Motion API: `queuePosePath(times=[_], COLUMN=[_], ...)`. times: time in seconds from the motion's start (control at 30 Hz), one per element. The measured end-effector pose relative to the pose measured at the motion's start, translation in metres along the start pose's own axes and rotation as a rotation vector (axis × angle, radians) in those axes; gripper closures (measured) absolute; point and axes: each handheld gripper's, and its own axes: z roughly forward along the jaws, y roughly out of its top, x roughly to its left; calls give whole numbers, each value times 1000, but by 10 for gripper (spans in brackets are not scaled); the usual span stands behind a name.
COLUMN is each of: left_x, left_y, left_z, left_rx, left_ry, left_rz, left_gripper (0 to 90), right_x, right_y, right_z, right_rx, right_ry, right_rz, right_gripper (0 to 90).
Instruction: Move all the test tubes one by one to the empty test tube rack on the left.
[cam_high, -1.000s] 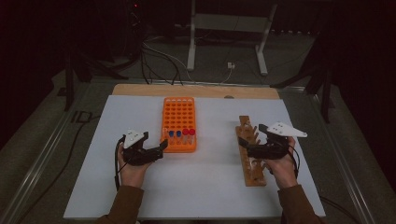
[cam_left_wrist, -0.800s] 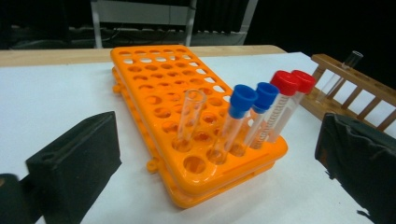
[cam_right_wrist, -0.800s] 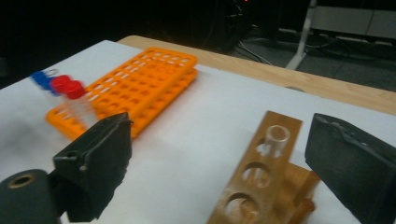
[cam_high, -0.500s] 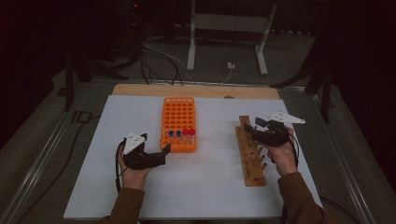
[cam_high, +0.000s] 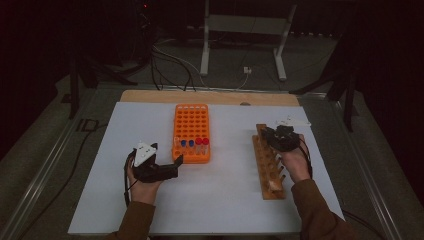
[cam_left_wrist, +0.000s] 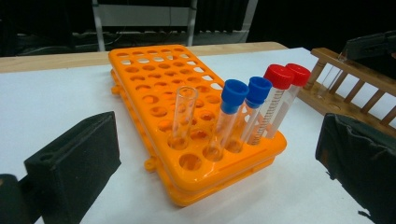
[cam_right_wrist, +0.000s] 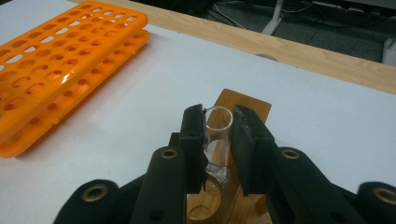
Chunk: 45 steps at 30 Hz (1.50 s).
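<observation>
Glass tube (cam_right_wrist: 218, 135) sits clamped in my right hand-held gripper (cam_right_wrist: 218, 140) above the wooden rack (cam_high: 269, 162), frame right; my left hand-held gripper (cam_left_wrist: 210, 163) gapes wide, empty, before the orange rack (cam_left_wrist: 187, 116).

Orange rack (cam_left_wrist: 187, 116): looking like moulded plastic, smooth, catching a soft sheen.
Capped tubes (cam_left_wrist: 261, 109): showing clear, glossy walls; red and blue caps looking like ribbed plastic.
Open tube (cam_left_wrist: 183, 116): appearing clear and glassy, uncapped.
Wooden rack (cam_high: 267, 162): showing bare light wood with a matt grain.
Held tube (cam_right_wrist: 218, 135): looking transparent and shiny between the jaws.
Right gripper (cam_right_wrist: 218, 140): showing matt black plastic, pads slightly rough.
Left gripper (cam_left_wrist: 219, 163): appearing dull black, faintly textured.
Table (cam_high: 235, 200): wearing a smooth matt white sheet, with a wood strip at the far edge.
</observation>
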Motion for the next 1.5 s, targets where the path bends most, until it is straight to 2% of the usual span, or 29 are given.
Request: queuePosePath(times=[0.13, 0.37, 0.63, 0.83, 1.13, 1.5], left_x=[-1, -1, -4, -4, -5, -9], left_y=[-1, -1, -2, -2, -3, -2], left_z=[0, 1, 2, 3, 4, 5], left_rx=[1, 4, 14, 13, 18, 11], left_ry=[1, 1, -4, -5, -9, -16], left_rz=[2, 1, 16, 11, 11, 21], left_gripper=[6, 6, 6, 5, 5, 6], right_x=[-3, -3, 0, 3, -2, 2], right_y=[-2, -1, -2, 1, 3, 19], right_z=[6, 9, 7, -2, -19, -46], right_rx=[23, 8, 3, -26, -67, -144], right_ry=[-8, -1, -14, -17, -1, -4], right_rz=[5, 11, -18, -26, 14, -10], right_gripper=[748, 749, 767, 767, 768, 767])
